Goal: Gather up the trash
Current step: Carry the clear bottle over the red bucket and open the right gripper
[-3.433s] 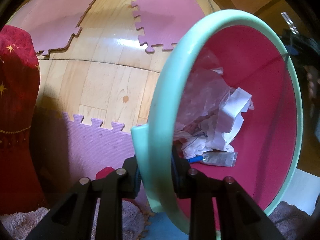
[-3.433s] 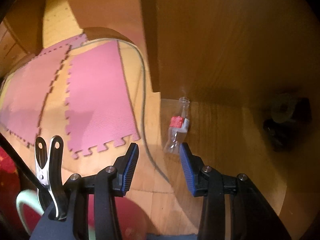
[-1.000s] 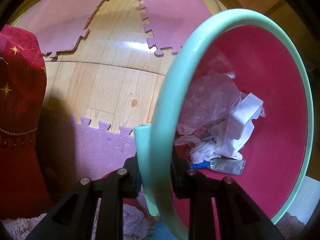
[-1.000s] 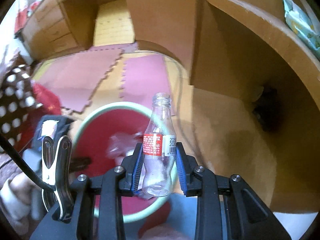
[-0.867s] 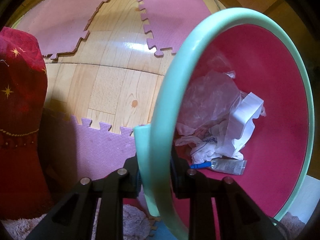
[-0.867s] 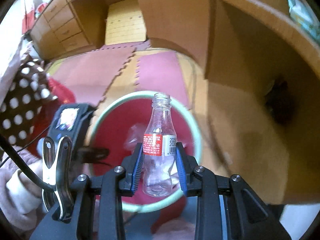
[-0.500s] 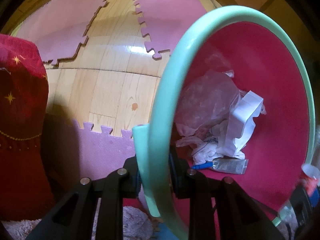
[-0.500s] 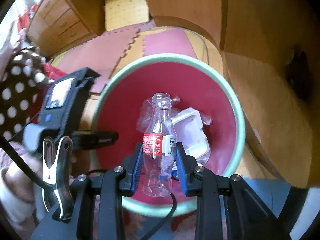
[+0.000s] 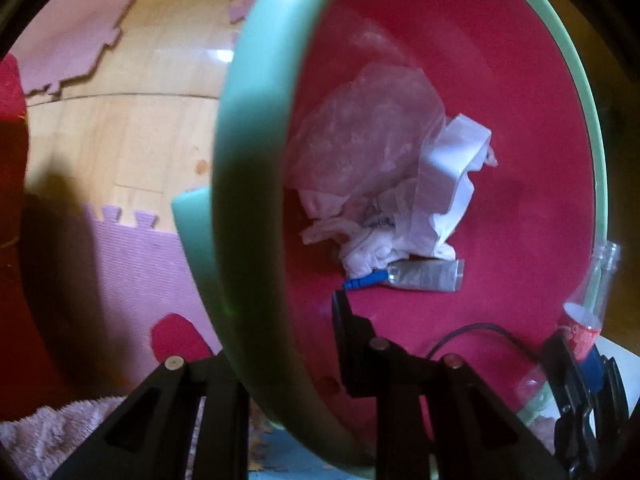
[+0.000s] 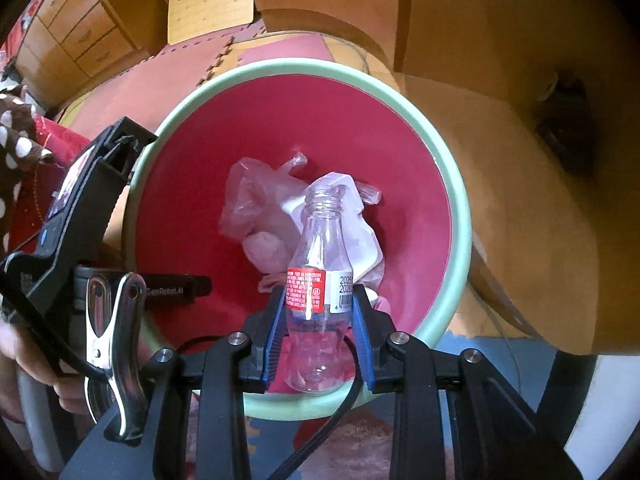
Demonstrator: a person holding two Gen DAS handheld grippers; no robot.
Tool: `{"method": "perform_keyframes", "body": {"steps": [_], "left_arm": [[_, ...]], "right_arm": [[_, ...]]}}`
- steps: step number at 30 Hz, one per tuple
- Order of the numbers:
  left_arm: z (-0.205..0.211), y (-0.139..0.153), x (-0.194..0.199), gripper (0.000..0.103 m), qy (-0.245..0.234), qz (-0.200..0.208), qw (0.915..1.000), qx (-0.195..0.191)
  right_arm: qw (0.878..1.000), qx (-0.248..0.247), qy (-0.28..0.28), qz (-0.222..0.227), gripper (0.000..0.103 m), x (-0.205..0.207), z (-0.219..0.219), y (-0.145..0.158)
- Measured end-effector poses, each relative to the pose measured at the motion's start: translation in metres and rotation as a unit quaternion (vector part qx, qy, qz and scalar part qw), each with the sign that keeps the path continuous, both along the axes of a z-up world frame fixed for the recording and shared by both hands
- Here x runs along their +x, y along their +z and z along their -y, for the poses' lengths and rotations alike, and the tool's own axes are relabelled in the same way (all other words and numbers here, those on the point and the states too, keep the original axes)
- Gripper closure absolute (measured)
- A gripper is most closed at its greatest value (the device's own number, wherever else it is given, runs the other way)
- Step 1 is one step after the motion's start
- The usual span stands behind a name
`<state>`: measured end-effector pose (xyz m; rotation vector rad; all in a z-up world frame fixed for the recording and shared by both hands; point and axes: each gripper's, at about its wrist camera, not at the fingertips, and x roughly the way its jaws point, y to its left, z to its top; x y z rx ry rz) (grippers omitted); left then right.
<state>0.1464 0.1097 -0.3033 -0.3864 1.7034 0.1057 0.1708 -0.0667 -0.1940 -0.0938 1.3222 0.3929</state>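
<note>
My left gripper [image 9: 280, 320] is shut on the mint-green rim [image 9: 244, 184] of a red basin [image 9: 500, 120] and holds it tilted. The basin holds a clear plastic bag [image 9: 368, 128], white crumpled wrapping [image 9: 444, 184] and a small tube with a blue cap [image 9: 416, 276]. My right gripper [image 10: 318, 300] is shut on an empty clear bottle with a red label [image 10: 318, 280], upright over the basin's near rim [image 10: 448, 304]. The bottle and right gripper also show at the lower right of the left wrist view [image 9: 588, 320].
Wooden floor [image 9: 132, 120] with pink foam mats [image 9: 132, 272] lies around the basin. A red cloth [image 9: 12, 160] is at the left. Wooden furniture [image 10: 500, 40] and drawers [image 10: 80, 36] stand behind. A fluffy rug [image 9: 60, 428] lies below.
My right gripper has picked the bottle off the floor and carried it over the basin. The basin has tipped closer to the left camera, and the bottle now appears at its right edge.
</note>
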Motion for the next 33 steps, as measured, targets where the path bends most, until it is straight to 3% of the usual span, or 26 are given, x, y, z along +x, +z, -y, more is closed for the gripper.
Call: {"method": "perform_keyframes", "body": {"steps": [5,12,18,22,26,29,33], "left_arm": [[0.027,-0.004,-0.004,0.08,-0.027,-0.019,0.999,-0.029],[0.058,0.004,-0.005,0.079,-0.089,0.004,0.996,-0.012],[0.047,0.003,0.005,0.082,-0.061,0.013,0.998,-0.003],[0.038,0.001,0.012,0.083,-0.047,0.022,0.9984,0.023],[0.043,0.009,0.025,0.084,-0.086,0.058,0.9903,0.092],[0.052,0.013,0.032,0.085,-0.101,0.081,0.9861,0.104],[0.043,0.007,0.032,0.085,-0.124,0.082,0.9835,0.103]], "right_arm": [[1.0,-0.009,-0.012,-0.005,0.071,-0.01,0.009,0.005],[0.999,-0.014,-0.044,-0.021,0.071,-0.017,0.031,0.003],[0.999,0.002,-0.048,-0.021,0.071,-0.015,0.034,-0.001],[0.998,0.027,-0.06,-0.024,0.071,-0.004,0.039,-0.006],[0.995,0.052,-0.074,-0.044,0.071,0.003,0.04,-0.019],[0.995,0.042,-0.077,-0.042,0.071,0.007,0.037,-0.024],[0.993,0.036,-0.098,-0.049,0.071,0.015,0.039,-0.024]]}}
